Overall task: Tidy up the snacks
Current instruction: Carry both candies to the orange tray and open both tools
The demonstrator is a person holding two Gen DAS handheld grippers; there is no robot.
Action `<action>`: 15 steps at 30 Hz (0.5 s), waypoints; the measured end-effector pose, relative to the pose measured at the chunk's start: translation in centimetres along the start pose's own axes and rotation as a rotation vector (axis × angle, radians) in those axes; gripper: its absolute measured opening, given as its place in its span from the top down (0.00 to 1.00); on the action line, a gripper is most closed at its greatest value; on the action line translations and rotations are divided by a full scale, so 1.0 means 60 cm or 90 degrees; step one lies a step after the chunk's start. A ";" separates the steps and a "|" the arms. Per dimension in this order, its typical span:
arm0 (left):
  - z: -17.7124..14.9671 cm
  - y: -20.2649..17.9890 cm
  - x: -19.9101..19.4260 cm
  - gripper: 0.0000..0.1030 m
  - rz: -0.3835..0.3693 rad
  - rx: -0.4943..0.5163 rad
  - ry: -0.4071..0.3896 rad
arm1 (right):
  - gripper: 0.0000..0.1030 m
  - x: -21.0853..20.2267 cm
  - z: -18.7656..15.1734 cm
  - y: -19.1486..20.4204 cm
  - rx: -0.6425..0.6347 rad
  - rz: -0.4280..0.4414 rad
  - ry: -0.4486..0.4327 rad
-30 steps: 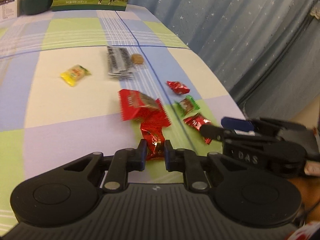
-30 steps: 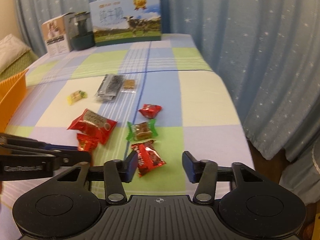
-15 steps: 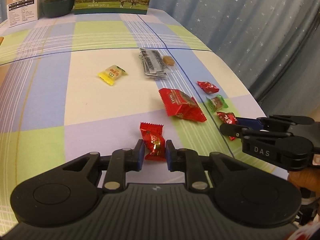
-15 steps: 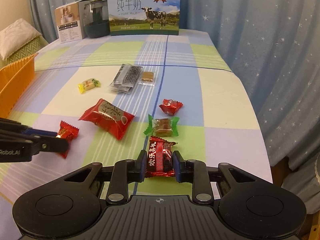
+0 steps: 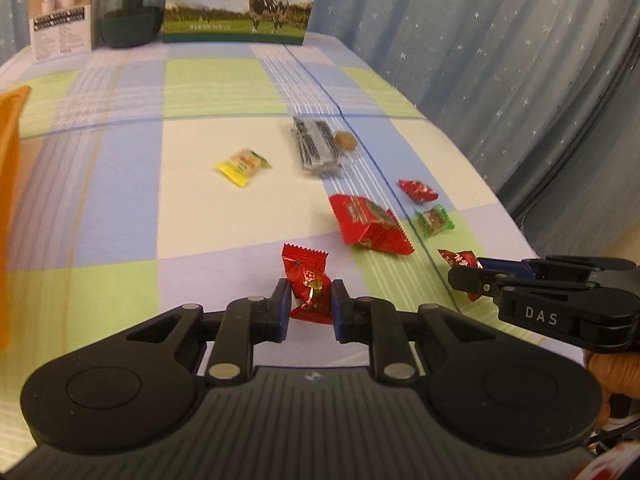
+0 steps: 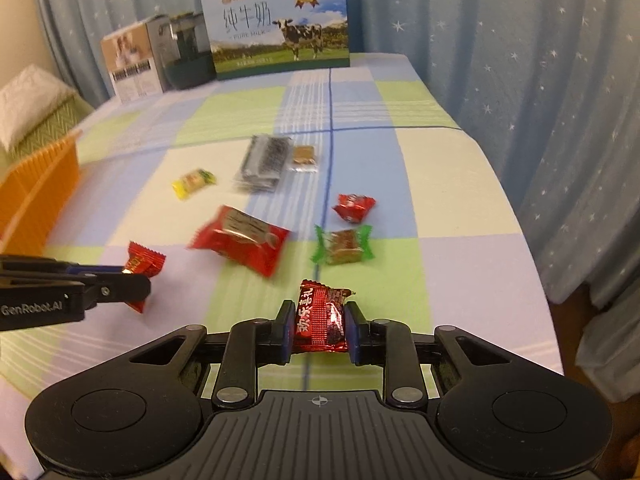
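Note:
My left gripper (image 5: 310, 300) is shut on a small red candy (image 5: 308, 286) and holds it just above the checked cloth. My right gripper (image 6: 319, 328) is shut on a red candy with gold writing (image 6: 320, 316), also off the cloth. Each wrist view shows the other gripper from the side: the right gripper (image 5: 468, 276) and the left gripper (image 6: 136, 276). On the cloth lie a large red packet (image 6: 244, 238), a green-wrapped candy (image 6: 342, 244), a small red candy (image 6: 354, 206), a yellow candy (image 6: 194, 180), a grey packet (image 6: 264, 160) and a brown candy (image 6: 305, 156).
An orange basket (image 6: 36, 188) stands at the table's left edge. A milk carton box (image 6: 280, 40), a dark jar (image 6: 188, 56) and a small box (image 6: 132, 64) line the far end. A starred blue curtain (image 6: 540, 100) hangs past the right edge.
The right gripper's jaws closed on the red candy with gold writing and raised it. The left gripper carried its red candy up and away from the large red packet.

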State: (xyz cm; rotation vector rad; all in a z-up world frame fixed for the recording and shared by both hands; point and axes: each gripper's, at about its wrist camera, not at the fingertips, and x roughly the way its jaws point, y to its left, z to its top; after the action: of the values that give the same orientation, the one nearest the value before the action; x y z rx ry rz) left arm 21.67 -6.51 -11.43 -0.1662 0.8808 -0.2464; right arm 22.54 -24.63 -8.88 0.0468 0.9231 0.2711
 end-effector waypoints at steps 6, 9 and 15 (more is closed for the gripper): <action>0.012 0.030 -0.077 0.82 0.014 -0.010 -0.028 | 0.74 -0.049 0.030 0.066 -0.002 0.033 -0.032; 0.017 0.055 -0.121 0.82 0.033 -0.017 -0.045 | 0.75 -0.072 0.048 0.114 -0.020 0.055 -0.055; 0.020 0.117 -0.211 0.82 0.082 -0.038 -0.082 | 0.75 -0.092 0.070 0.231 -0.068 0.117 -0.080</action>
State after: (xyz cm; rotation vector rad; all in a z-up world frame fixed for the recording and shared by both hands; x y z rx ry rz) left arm 15.87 3.81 -3.03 -0.1776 0.7675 -0.0884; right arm 19.78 -12.34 0.15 0.0492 0.7797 0.4820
